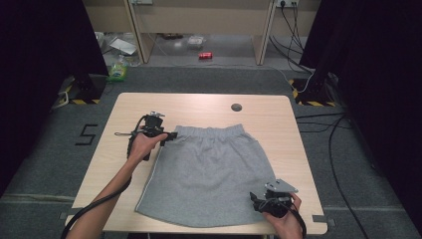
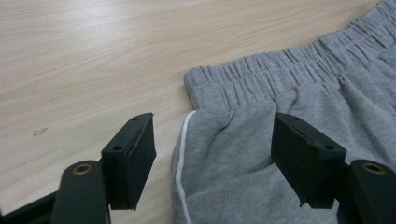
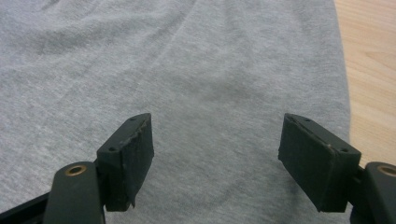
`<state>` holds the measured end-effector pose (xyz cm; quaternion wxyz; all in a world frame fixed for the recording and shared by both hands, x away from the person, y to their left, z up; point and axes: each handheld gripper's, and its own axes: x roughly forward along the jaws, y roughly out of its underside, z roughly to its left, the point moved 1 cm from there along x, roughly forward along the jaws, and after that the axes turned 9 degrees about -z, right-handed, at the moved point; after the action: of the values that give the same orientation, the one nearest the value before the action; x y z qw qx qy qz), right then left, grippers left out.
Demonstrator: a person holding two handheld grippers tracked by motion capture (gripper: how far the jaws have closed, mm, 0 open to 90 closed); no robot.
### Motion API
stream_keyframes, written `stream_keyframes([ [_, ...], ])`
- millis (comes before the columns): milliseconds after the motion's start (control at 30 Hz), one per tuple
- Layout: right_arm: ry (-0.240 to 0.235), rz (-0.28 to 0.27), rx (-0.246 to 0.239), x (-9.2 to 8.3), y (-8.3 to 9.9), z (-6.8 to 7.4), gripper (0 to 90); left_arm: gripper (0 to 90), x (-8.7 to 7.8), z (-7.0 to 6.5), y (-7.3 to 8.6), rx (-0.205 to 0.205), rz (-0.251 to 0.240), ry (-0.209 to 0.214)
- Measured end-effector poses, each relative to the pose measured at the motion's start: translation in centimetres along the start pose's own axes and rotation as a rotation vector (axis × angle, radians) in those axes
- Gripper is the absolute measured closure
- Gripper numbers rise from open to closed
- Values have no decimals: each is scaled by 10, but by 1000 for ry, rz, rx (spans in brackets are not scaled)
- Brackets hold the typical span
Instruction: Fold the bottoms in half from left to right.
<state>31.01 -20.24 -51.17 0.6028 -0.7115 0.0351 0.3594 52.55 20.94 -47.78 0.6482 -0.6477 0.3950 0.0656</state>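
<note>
Grey skirt [image 1: 209, 174] lies flat and spread on the table [image 1: 124, 107], no fold made yet; all of the handling is judged left to do. Left gripper [image 2: 212, 154], jaws wide with nothing pinched, straddles the waistband corner by the white side seam [image 2: 181, 154]. Right gripper [image 3: 215, 158], jaws wide and empty, hangs over the hem corner near the table's front edge.

Light wooden table [image 1: 199, 107] carrying a flat grey skirt [image 1: 209, 174]
</note>
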Motion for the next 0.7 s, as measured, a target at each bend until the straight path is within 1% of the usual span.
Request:
stream_keyframes([
  [133,-4,2,0,1,0,0,266,324,7,2,-2,-11,5,-13],
  [233,-4,2,-1,0,0,1,266,343,11,5,-3,-19,12,-13],
  [300,-6,4,-3,1,0,1,266,367,15,7,-3,-37,8,-10],
  [467,-7,6,-1,1,0,2,266,412,24,6,-3,-25,30,-14],
  [700,-10,0,-7,2,-1,2,267,443,38,-2,-8,-13,46,-21],
])
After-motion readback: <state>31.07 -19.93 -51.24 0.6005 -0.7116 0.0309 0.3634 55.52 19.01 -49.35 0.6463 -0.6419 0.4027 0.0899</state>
